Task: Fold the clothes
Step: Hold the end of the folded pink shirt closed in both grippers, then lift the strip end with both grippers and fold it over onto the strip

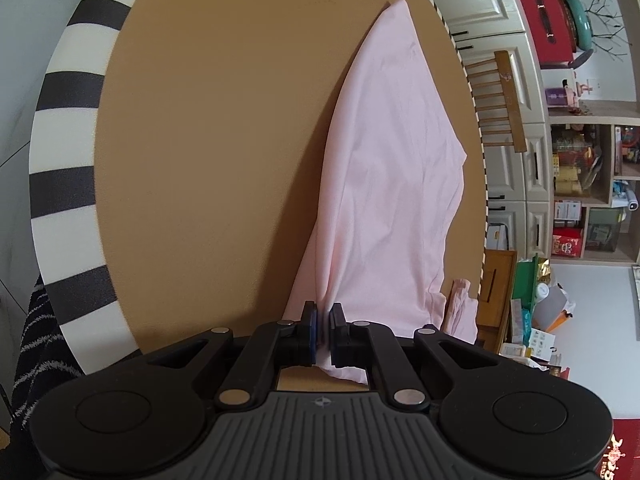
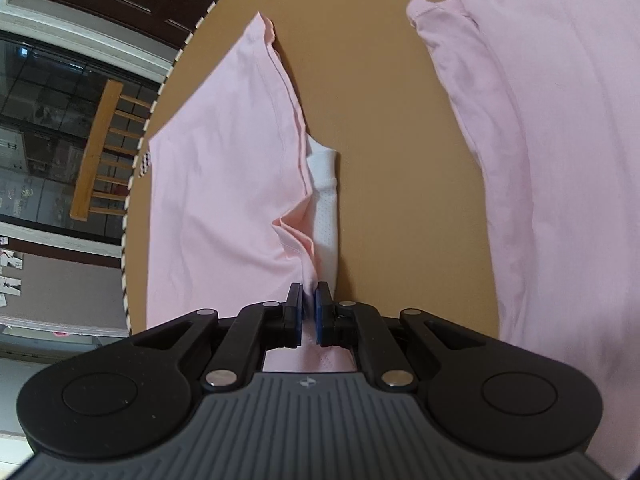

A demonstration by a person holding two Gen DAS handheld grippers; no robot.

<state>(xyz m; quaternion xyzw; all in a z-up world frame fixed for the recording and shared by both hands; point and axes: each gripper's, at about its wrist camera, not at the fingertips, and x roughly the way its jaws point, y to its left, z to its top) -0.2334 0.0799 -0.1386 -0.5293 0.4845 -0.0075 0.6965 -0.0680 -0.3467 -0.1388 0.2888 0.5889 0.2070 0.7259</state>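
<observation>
- While the pink garment [image 1: 384, 184] lies on the tan table [image 1: 208, 152], the left gripper [image 1: 324, 320] pinches its edge.
- The right gripper [image 2: 309, 304] clamps pink fabric beside a white mesh lining [image 2: 326, 208].
- A wooden chair [image 1: 500, 100] and a cluttered shelf [image 1: 588, 184] stand beyond the table.

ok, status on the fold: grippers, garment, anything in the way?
Left gripper shut on pink garment. Right gripper shut on it too, at the white mesh lining. Garment draped over tan table. Nothing in the way.
</observation>
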